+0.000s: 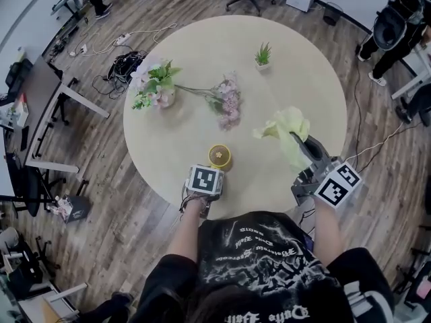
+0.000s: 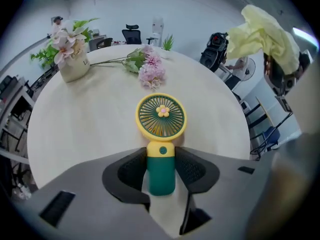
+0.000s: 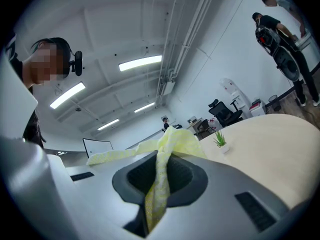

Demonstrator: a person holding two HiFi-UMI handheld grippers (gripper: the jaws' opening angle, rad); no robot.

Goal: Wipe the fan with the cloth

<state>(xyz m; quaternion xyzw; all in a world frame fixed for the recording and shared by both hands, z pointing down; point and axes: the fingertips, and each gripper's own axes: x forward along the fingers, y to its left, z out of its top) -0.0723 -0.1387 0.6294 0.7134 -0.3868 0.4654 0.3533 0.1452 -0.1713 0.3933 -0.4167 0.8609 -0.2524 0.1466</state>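
The little yellow-and-green handheld fan [image 2: 161, 129] is at the near edge of the round table [image 1: 182, 136]. Its green handle is clamped between the jaws of the left gripper [image 2: 161, 168], and its flower-centred grille faces back along the gripper. To its right, the right gripper [image 3: 160, 170] hangs over the table's rim, jaws pinched tight on a pale yellow cloth [image 3: 170, 139] that bunches out beyond them. Farther back on the table are a pink flower sprig [image 1: 227, 101], a vase of flowers [image 1: 158, 87] and a small potted plant [image 1: 262, 54].
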